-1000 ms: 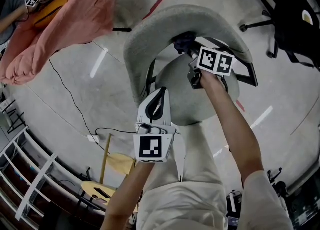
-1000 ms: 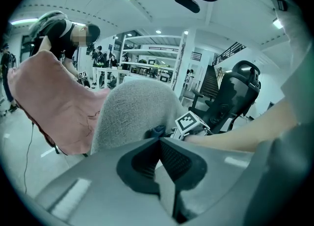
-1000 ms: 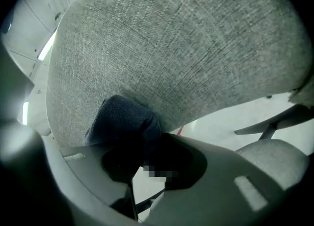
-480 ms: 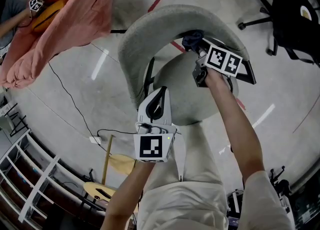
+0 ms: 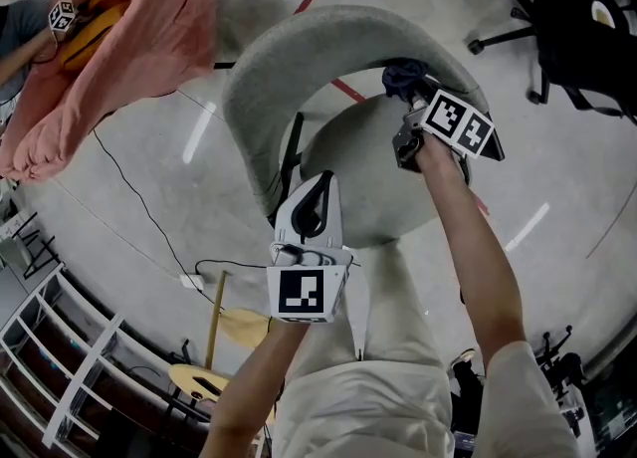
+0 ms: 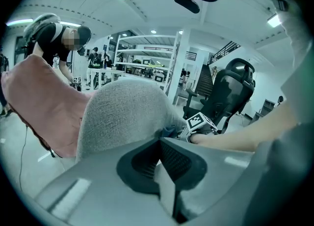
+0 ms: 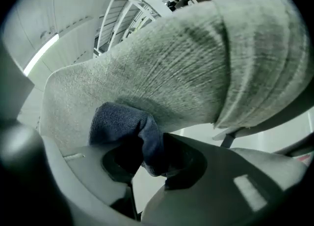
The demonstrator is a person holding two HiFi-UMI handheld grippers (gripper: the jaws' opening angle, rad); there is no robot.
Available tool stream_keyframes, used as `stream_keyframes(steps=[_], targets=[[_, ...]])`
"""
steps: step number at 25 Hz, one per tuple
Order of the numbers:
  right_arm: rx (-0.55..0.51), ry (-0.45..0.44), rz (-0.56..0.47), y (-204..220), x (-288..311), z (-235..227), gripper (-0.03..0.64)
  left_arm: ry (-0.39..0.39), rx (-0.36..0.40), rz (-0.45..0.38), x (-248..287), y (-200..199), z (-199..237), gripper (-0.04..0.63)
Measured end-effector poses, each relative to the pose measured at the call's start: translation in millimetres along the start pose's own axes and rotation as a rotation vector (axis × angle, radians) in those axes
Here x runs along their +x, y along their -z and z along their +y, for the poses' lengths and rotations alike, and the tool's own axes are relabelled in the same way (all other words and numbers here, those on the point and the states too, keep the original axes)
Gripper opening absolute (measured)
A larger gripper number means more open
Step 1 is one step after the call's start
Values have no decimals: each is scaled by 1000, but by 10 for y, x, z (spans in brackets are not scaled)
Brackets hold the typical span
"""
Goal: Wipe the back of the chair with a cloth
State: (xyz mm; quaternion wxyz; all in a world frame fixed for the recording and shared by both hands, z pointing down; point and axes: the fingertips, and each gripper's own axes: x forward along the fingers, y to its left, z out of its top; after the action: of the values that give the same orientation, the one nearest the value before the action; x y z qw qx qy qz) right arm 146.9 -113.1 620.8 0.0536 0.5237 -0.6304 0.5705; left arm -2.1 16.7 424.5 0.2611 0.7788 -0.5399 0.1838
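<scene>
Okay, wiping was under way here. In the head view the right gripper [image 5: 407, 96] sat at the upper centre-right of the frame, and its fingers were clamped on a dark blue cloth [image 5: 402, 74]. We saw the cloth bunched and touching the inner face of the grey chair back [image 5: 289, 58], near that curve's right end. The right gripper view confirmed it: the cloth [image 7: 120, 119] was pinched between the fingers of the right gripper [image 7: 147, 158], only narrowly apart around the wad, and it was pressed onto the fuzzy grey fabric of the chair back [image 7: 176, 68].

The left gripper [image 5: 317, 187] hung lower centre in the head view, above the near edge of the round seat [image 5: 363, 192] and well apart from the cloth. In its own view the left gripper [image 6: 160, 144] had its fingers brought together with nothing between them, so we logged it as idle.

Progress, as we judged it: cloth in hand and in contact, so pickup and approach were done and the wipe itself was in hand. We could not tell how much had been covered, since the fabric showed no wet or clean trace. The long sweep of the curve toward the left of the frame, and the outer face, probably remained.
</scene>
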Motion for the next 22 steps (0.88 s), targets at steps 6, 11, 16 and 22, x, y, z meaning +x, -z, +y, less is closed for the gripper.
stream_keyframes(steps=[6, 11, 16, 22], targets=[[90, 46, -114, -86, -169, -228, 122, 18, 11, -8, 13, -10, -89, 0], [188, 78, -182, -113, -350, -451, 121, 24, 26, 11, -2, 61, -180, 0], [273, 107, -223, -86, -541, -637, 120, 44, 34, 0, -19, 15, -271, 0], [302, 170, -247, -2, -799, -863, 118, 67, 43, -25, -85, -15, -346, 0]])
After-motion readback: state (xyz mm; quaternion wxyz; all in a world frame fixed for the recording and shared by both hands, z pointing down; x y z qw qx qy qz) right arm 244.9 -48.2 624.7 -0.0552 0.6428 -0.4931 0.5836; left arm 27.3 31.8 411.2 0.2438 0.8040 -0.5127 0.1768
